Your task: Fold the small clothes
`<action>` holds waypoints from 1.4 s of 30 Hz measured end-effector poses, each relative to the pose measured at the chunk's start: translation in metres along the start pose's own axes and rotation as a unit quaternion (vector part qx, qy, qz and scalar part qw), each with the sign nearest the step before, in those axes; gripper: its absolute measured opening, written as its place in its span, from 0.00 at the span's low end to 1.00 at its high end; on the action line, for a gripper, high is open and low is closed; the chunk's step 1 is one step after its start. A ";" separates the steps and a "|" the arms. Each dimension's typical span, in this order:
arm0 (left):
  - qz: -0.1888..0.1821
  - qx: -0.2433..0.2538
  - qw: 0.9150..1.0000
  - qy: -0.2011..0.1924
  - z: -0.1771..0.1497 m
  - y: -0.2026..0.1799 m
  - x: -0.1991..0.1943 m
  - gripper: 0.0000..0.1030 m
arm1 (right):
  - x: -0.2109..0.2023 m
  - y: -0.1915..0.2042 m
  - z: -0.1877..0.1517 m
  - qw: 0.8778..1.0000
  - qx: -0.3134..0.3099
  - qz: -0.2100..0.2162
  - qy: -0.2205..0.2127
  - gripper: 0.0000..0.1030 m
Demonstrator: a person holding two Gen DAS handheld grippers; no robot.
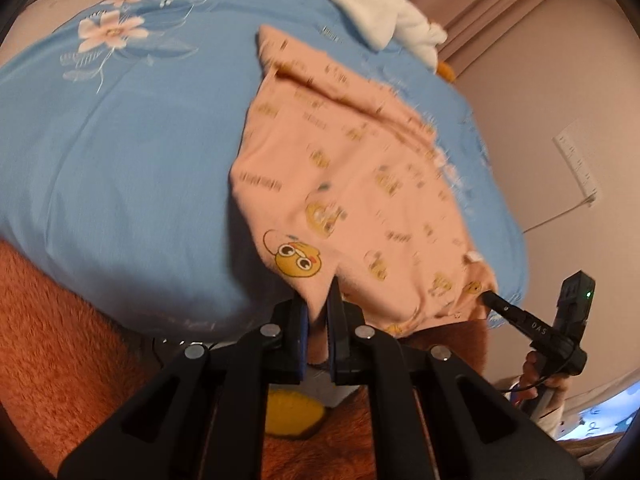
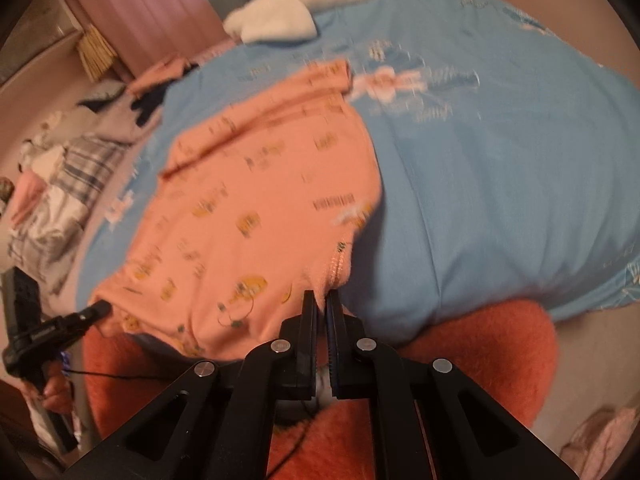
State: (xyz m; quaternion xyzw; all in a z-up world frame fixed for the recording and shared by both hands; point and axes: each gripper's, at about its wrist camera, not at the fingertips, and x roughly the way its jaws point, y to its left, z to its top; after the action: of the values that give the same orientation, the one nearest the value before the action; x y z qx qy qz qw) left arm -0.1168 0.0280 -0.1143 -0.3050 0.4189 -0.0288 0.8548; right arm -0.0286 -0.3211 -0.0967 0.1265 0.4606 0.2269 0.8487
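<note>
One peach garment (image 1: 352, 184) printed with yellow cartoon faces lies spread on the blue floral bedcover (image 1: 120, 160). Two grippers hold its near hem: the left gripper (image 1: 318, 300) is clamped on one corner, the right gripper (image 2: 322, 304) is pinched on the other. One white cloth (image 2: 288, 12) lies at the bed's far edge.

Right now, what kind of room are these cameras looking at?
Most likely a bedroom in a home: a blue floral quilt covers what looks like a bed, pink curtains hang behind it, and loose clothes lie piled beside it.
</note>
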 end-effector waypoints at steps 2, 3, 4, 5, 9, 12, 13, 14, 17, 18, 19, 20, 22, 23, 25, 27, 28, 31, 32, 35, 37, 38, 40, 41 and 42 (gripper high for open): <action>-0.005 -0.006 1.000 -0.009 0.006 0.000 -0.001 0.06 | -0.005 -0.002 0.010 1.000 0.007 0.016 -0.013 0.06; -0.010 -0.009 1.000 -0.015 0.012 0.000 -0.002 0.06 | -0.003 0.000 0.015 1.000 0.008 0.020 -0.018 0.06; -0.014 -0.010 1.000 -0.018 0.016 0.000 -0.002 0.06 | -0.003 0.001 0.022 0.999 0.009 0.023 -0.025 0.06; -0.019 -0.011 1.000 -0.021 0.020 -0.001 -0.001 0.06 | -0.002 0.003 0.028 0.999 0.009 0.026 -0.032 0.06; -0.031 -0.025 0.999 -0.027 0.037 0.003 0.002 0.06 | 0.000 0.004 0.047 0.997 0.016 0.045 -0.053 0.06; -0.040 -0.028 0.998 -0.032 0.050 0.003 0.007 0.06 | 0.012 0.003 0.060 0.997 0.028 0.047 -0.058 0.06; -0.042 -0.030 0.998 -0.034 0.055 0.003 0.009 0.06 | 0.015 0.002 0.063 0.997 0.031 0.049 -0.057 0.06; -0.046 -0.032 0.998 -0.034 0.060 0.004 0.011 0.06 | 0.019 0.000 0.067 0.997 0.036 0.047 -0.055 0.06; -0.053 -0.043 0.997 -0.031 0.075 0.007 0.018 0.06 | 0.029 -0.004 0.079 0.997 0.046 0.042 -0.055 0.06; -0.053 -0.047 0.997 -0.034 0.081 0.009 0.017 0.06 | 0.033 -0.006 0.085 0.996 0.052 0.040 -0.054 0.06; -0.052 -0.050 0.997 -0.036 0.086 0.010 0.019 0.06 | 0.036 -0.007 0.088 0.996 0.055 0.038 -0.053 0.06; -0.052 -0.053 0.997 -0.037 0.091 0.012 0.023 0.07 | 0.040 -0.009 0.093 0.996 0.060 0.034 -0.052 0.06; -0.046 -0.070 0.996 -0.036 0.101 0.019 0.034 0.07 | 0.051 -0.011 0.102 0.997 0.061 0.014 -0.046 0.06; -0.045 -0.077 0.996 -0.031 0.106 0.022 0.040 0.07 | 0.056 -0.011 0.105 0.997 0.061 0.008 -0.043 0.06; -0.039 -0.096 0.994 -0.015 0.114 0.030 0.055 0.07 | 0.071 -0.010 0.111 0.998 0.061 0.006 -0.027 0.06; -0.031 -0.101 0.994 -0.011 0.121 0.033 0.065 0.07 | 0.082 -0.011 0.116 0.998 0.058 -0.008 -0.019 0.06; -0.025 -0.103 0.994 -0.009 0.123 0.034 0.068 0.07 | 0.087 -0.010 0.119 0.998 0.055 -0.017 -0.017 0.06; -0.022 -0.109 0.994 -0.006 0.129 0.038 0.074 0.07 | 0.095 -0.014 0.125 0.998 0.062 -0.015 -0.013 0.06; -0.022 -0.113 0.993 -0.004 0.131 0.040 0.076 0.07 | 0.097 -0.016 0.127 0.998 0.066 -0.014 -0.012 0.06; -0.030 -0.131 0.991 0.000 0.134 0.046 0.079 0.07 | 0.103 -0.022 0.132 0.996 0.086 -0.011 -0.011 0.06; -0.038 -0.149 0.988 -0.002 0.137 0.050 0.080 0.07 | 0.102 -0.026 0.133 0.995 0.097 -0.010 -0.009 0.06; -0.042 -0.156 0.987 -0.001 0.138 0.052 0.079 0.08 | 0.100 -0.027 0.133 0.995 0.101 -0.009 -0.012 0.06; -0.048 -0.157 0.986 -0.006 0.139 0.052 0.075 0.13 | 0.092 -0.028 0.134 0.995 0.099 -0.011 -0.022 0.06; -0.048 -0.157 0.986 -0.010 0.140 0.052 0.072 0.14 | 0.086 -0.029 0.134 0.995 0.097 -0.017 -0.027 0.07; -0.045 -0.154 0.987 -0.017 0.140 0.051 0.067 0.19 | 0.081 -0.029 0.134 0.995 0.096 -0.022 -0.030 0.07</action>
State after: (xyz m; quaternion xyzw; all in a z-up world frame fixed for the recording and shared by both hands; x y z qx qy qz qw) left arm 0.0186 0.1184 -0.1239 -0.4520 0.3892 0.0030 0.8026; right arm 0.1303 -0.3066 -0.0951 0.2042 0.4576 0.1592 0.8506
